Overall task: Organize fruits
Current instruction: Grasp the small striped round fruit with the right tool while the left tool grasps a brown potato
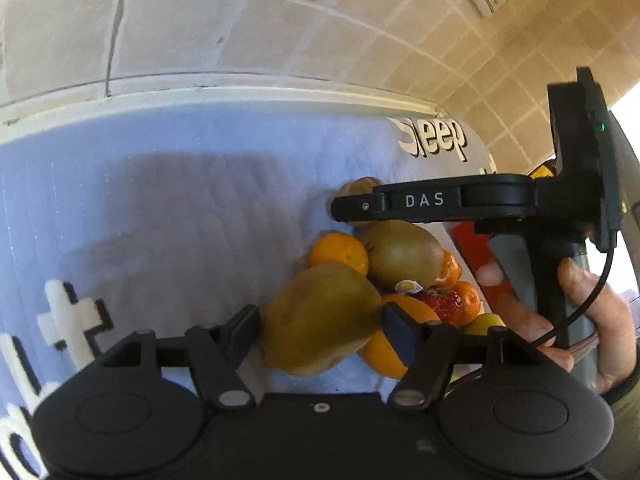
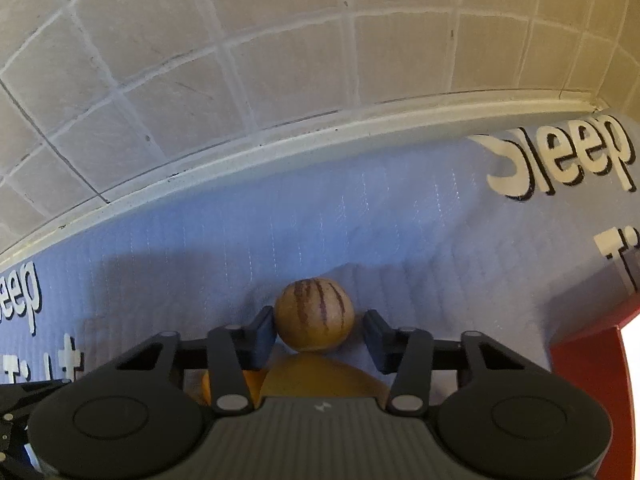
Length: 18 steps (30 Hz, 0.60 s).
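left wrist view: left gripper spread around kiwi, pads not clearly pressing; right gripper likewise unclosed about striped round fruit; fruit pile on blue mat still unsorted.

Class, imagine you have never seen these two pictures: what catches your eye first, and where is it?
The heap of fruit on the blue cloth: the left gripper straddles a big green-brown fruit, with oranges and a red strawberry behind. In the right wrist view, a small round tan fruit with dark stripes sits between the right gripper fingers.
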Tool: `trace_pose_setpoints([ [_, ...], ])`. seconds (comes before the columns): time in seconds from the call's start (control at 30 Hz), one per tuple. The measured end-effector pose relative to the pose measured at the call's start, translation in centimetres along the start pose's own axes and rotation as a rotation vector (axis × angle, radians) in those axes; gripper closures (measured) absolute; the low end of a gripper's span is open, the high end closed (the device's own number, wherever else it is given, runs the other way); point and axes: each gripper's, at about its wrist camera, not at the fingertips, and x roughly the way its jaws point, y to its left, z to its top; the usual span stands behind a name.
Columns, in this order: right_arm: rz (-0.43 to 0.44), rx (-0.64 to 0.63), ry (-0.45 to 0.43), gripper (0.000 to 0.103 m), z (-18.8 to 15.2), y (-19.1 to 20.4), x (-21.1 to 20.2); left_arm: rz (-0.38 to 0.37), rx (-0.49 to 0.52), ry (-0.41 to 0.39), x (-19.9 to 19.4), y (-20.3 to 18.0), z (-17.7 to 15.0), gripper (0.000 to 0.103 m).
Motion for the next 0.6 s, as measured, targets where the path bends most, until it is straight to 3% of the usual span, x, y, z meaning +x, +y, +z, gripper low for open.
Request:
trace_pose_setpoints([
  [0.33,0.026,0.013,-0.032,0.061,-0.1,0.1,-0.3,0.019,0.013,-0.011,-0.2,-0.4,0.0,0.025],
  [0.6,0.075,0.043,-0.121,0.061,-0.8,-1.1,-5.4,0.078,0.049,-0.09,-3.6,-3.3,0.3,0.026],
])
